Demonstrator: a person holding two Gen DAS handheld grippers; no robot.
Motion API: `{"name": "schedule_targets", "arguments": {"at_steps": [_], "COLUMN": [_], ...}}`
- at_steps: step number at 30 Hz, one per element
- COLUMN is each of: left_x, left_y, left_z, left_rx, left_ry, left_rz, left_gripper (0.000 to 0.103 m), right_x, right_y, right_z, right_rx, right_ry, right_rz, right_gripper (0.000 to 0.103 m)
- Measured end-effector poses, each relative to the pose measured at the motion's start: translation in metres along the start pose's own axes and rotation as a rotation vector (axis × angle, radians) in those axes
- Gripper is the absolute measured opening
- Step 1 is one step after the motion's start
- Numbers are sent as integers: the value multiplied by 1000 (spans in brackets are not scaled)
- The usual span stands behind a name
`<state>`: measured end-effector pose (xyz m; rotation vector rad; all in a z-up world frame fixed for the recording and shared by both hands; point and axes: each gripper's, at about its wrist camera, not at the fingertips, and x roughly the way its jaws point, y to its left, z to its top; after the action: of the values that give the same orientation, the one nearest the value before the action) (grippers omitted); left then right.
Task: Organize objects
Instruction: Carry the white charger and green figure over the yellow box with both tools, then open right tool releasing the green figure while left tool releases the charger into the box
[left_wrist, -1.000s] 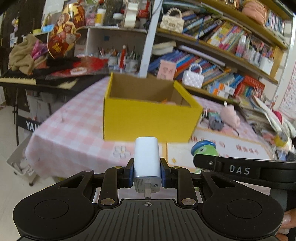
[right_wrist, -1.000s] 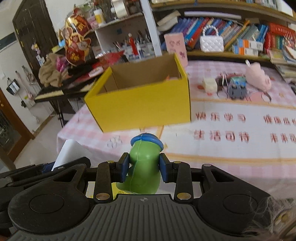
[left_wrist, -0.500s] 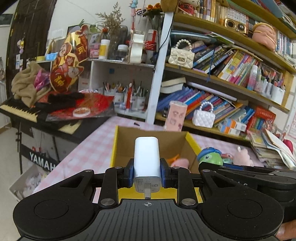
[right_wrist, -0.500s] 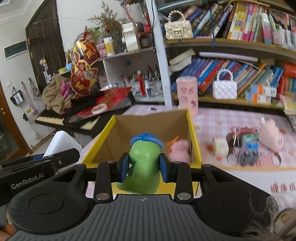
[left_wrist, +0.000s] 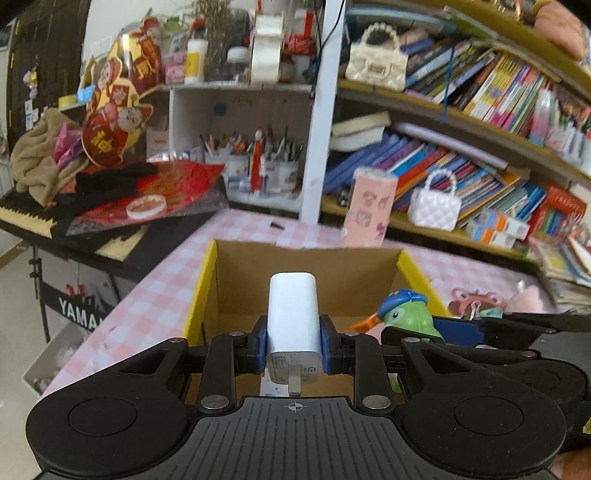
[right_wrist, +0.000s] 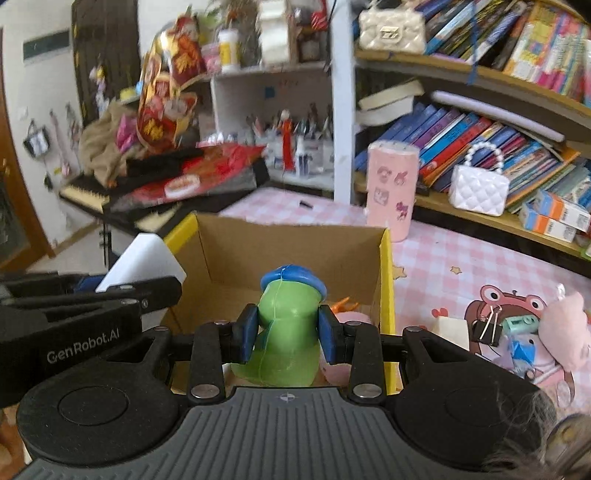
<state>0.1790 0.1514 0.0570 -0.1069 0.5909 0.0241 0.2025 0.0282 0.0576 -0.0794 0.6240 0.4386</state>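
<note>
My left gripper (left_wrist: 293, 345) is shut on a white charger plug (left_wrist: 293, 314) and holds it above the open yellow cardboard box (left_wrist: 201, 291). My right gripper (right_wrist: 286, 338) is shut on a green duck toy with a blue cap (right_wrist: 288, 325), over the same box (right_wrist: 386, 295), near its right side. The duck toy also shows in the left wrist view (left_wrist: 406, 314), to the right of the plug. The plug shows in the right wrist view (right_wrist: 142, 264) at the left. A pink soft toy (right_wrist: 349, 317) and something orange lie inside the box.
The box stands on a pink checked tablecloth (right_wrist: 461, 254). A pink tissue pack (right_wrist: 391, 188) stands behind the box. A pink plush pig (right_wrist: 565, 328), binder clips and small toys lie to the right. Bookshelves and a keyboard piled with clutter (left_wrist: 92, 206) stand behind and left.
Both grippers have moved forward and up, from in front of the box to above its opening. Each still holds its object.
</note>
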Motion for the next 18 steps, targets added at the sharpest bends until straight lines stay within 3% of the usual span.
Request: {"name": "schedule_targets", "arguments": {"at_steps": [11, 18], "left_x": [43, 50], "left_y": [2, 5], "left_z": [-8, -13], "left_rx": [-13, -19], "left_ry": [137, 173], "left_rz": [72, 92], "left_gripper": [25, 25], "right_x": [60, 81], "right_y": [-1, 5], "right_z": [-1, -4], "right_rx": [-159, -232], "right_ry": [167, 262], "right_rz": [39, 70], "right_gripper": [32, 32]}}
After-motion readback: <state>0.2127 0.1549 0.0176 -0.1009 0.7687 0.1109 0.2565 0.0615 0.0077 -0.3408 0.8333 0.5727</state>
